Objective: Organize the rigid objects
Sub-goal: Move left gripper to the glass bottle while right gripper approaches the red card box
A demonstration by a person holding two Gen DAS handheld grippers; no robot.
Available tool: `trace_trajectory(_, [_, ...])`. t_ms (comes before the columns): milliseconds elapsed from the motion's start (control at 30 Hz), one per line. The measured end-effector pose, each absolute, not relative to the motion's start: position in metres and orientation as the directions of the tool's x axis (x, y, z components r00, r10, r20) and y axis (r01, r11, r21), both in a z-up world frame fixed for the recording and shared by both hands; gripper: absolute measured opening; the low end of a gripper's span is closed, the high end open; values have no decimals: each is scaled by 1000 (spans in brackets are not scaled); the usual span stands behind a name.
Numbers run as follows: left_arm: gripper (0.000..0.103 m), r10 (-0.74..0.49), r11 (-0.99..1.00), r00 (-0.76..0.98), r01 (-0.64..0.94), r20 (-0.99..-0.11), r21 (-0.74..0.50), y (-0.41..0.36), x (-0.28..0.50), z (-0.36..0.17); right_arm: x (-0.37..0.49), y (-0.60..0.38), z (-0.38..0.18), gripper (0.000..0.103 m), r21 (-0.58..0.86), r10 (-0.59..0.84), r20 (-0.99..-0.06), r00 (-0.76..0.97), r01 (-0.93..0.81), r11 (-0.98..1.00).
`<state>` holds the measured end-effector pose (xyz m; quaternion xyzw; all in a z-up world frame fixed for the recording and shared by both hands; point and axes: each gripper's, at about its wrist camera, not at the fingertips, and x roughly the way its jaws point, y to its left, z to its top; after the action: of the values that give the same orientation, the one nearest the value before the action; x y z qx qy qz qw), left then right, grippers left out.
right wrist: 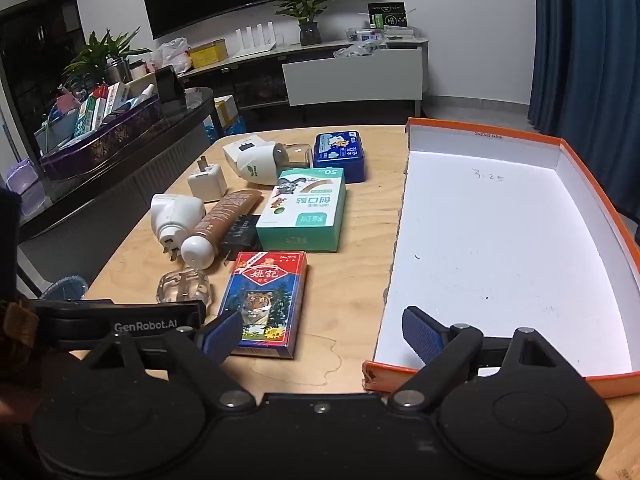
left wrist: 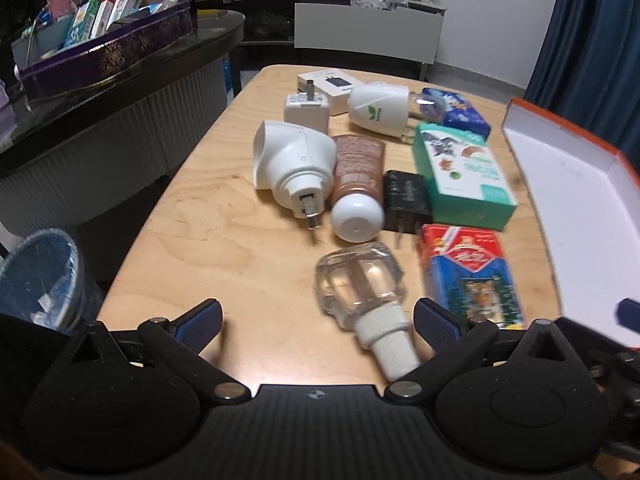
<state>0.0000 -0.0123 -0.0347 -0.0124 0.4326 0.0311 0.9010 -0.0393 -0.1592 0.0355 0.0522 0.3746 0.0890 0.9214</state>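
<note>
A cluster of small items lies on the wooden table (left wrist: pixel 224 216). In the left wrist view, a clear glass bottle (left wrist: pixel 356 280) with a white ribbed cap lies between the wide fingers of my open left gripper (left wrist: pixel 318 322), untouched by the pads. Behind it are a white plug adapter (left wrist: pixel 296 160), a brown tube (left wrist: pixel 358 176), a black charger (left wrist: pixel 406 196) and a green box (left wrist: pixel 460 176). My right gripper (right wrist: pixel 323 334) is open over the table's near edge. Its left finger overlaps a tiger-printed card box (right wrist: pixel 264 296). Its right finger sits over the orange tray (right wrist: pixel 480 134).
The tray's white inside holds nothing. A blue tin (right wrist: pixel 340 152), a white leaf-marked device (right wrist: pixel 256 164) and a white charger (right wrist: pixel 206 180) lie farther back. A dark counter with a purple tin (right wrist: pixel 100 148) of boxes stands left. A lined bin (left wrist: pixel 44 276) is below the table's left edge.
</note>
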Motion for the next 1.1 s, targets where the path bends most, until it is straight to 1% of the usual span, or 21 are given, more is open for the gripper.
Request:
trace_trajectory(67, [103,71,996,615,-81,-786,27,-8,2,-39,-38,-161,35,102,170,208,-679,704,-125,978])
trace_trajectory(233, [103,71,993,611,-118,-788,-2,7,1,-37,-33,-169,34,102,172,210,-672,710,-127,977])
trace_trajectory(567, [103,60,998,636,-57,-770,30,-7,4,-33,-37,-156,37,102,177,226,-675,703,-143,974])
trace_trajectory(767, [103,64,998,638,-54,-768,39,-7,5,-33,-32,-145,38,102,153,211,-709,673,-146,977])
trace_trajectory(1100, [103,68,998,637,-47,-768,49,-8,6,-34,-26,-136,35,102,147,215,-719,660,-158,976])
